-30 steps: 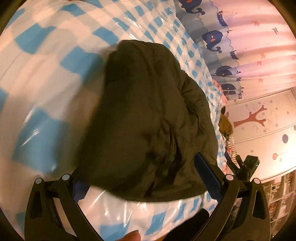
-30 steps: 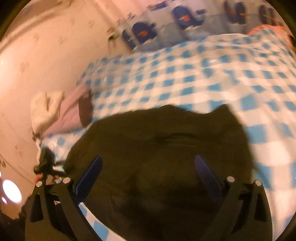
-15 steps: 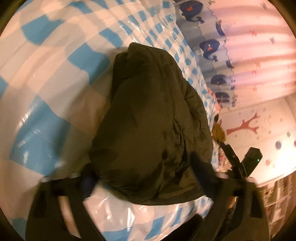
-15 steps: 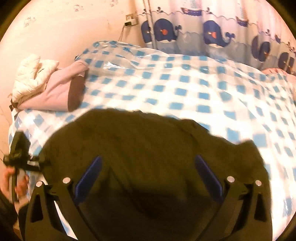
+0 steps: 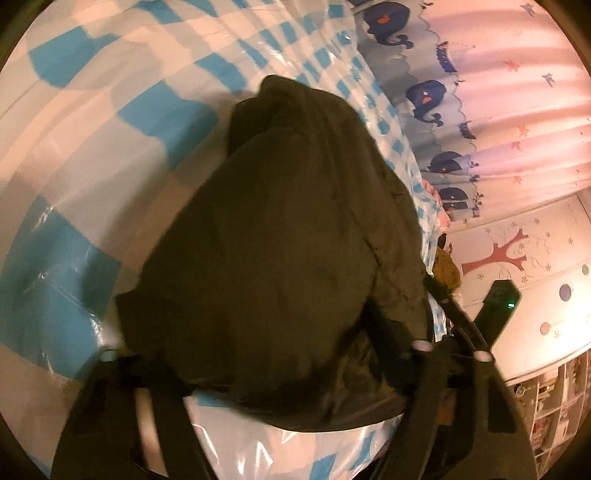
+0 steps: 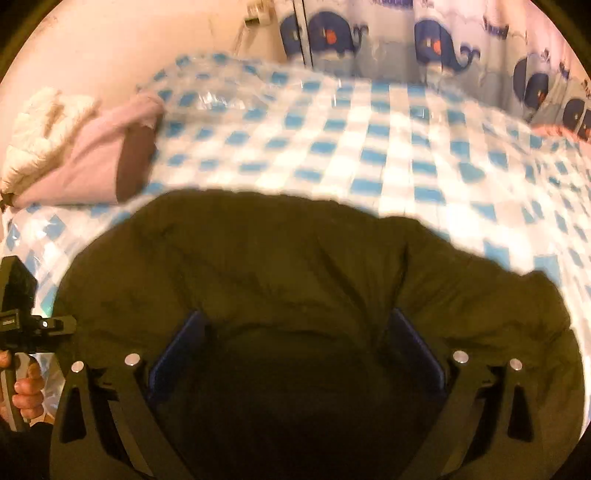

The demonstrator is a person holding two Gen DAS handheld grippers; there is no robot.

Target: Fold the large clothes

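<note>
Left wrist view, lower left: your left gripper, fingers spread wide, blurred. Centre: dark olive garment, bunched on the blue-checked cover. Right: whale curtain.

Right wrist view, left: pink cloth. Lower centre: your right gripper, fingers apart, garment bulging between them.

- Jacket lies on the bed, near edge.
- Folded clothes sit far left of it on the bed.
- Curtain hangs behind the bed's far side.
- Left hand-held gripper at the jacket's left.
</note>
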